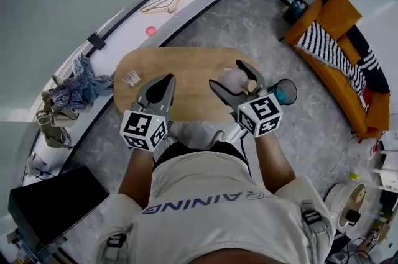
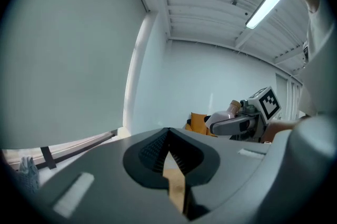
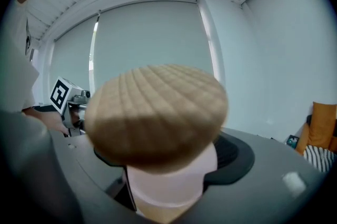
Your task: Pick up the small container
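Observation:
The small container (image 1: 234, 78) is pale pink with a ribbed wooden lid (image 1: 251, 86). My right gripper (image 1: 226, 74) is shut on it and holds it above the right end of the oval wooden table (image 1: 186, 67). In the right gripper view the lid (image 3: 155, 112) fills the middle and the pink body (image 3: 168, 183) sits between the dark jaws. My left gripper (image 1: 168, 78) hovers over the table's near edge, jaws shut to a point with nothing in them (image 2: 168, 131). From the left gripper view the container (image 2: 217, 117) shows far off at the right.
A small clear item (image 1: 130, 77) lies on the table's left end. A dark round bin (image 1: 286, 92) stands right of the table. An orange sofa (image 1: 339, 27) with a striped blanket is at the far right. Clothes (image 1: 74, 92) are piled along the left ledge.

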Demonstrator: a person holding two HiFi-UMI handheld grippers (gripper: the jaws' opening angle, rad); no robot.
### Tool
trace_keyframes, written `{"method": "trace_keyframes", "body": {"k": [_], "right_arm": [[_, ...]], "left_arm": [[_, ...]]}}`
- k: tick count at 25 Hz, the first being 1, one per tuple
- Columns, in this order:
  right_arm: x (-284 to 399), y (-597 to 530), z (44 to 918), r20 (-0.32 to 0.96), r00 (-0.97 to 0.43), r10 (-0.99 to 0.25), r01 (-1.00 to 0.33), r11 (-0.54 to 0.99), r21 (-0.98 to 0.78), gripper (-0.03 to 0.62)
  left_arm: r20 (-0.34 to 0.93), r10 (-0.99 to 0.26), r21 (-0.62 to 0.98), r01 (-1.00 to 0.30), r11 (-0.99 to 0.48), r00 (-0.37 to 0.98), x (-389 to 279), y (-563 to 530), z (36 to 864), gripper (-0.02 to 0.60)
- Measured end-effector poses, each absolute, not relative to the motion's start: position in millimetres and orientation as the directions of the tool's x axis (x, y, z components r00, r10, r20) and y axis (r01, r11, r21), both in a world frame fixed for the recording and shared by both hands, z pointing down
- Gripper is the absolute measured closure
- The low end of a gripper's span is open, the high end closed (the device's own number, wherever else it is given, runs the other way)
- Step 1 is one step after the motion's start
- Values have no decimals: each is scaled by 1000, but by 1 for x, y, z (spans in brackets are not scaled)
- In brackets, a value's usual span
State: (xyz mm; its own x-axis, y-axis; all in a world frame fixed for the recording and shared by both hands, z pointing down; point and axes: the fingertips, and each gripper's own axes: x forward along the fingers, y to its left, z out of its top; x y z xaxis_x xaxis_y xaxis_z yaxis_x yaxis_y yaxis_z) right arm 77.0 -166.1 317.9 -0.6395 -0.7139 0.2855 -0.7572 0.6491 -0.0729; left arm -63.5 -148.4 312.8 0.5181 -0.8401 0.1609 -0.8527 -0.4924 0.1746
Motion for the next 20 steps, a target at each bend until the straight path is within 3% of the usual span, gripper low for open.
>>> {"method": "trace_keyframes", "body": {"k": [11, 20], "right_arm": [[101, -182, 248, 152, -633, -759, -774, 626, -91, 164], [102, -170, 258, 161, -633, -757, -773, 628, -87, 164]], "left_arm": [[84, -843, 105, -846, -522, 531, -60, -154, 256, 580], [78, -837, 117, -839, -531, 541, -56, -147, 258, 580]]}}
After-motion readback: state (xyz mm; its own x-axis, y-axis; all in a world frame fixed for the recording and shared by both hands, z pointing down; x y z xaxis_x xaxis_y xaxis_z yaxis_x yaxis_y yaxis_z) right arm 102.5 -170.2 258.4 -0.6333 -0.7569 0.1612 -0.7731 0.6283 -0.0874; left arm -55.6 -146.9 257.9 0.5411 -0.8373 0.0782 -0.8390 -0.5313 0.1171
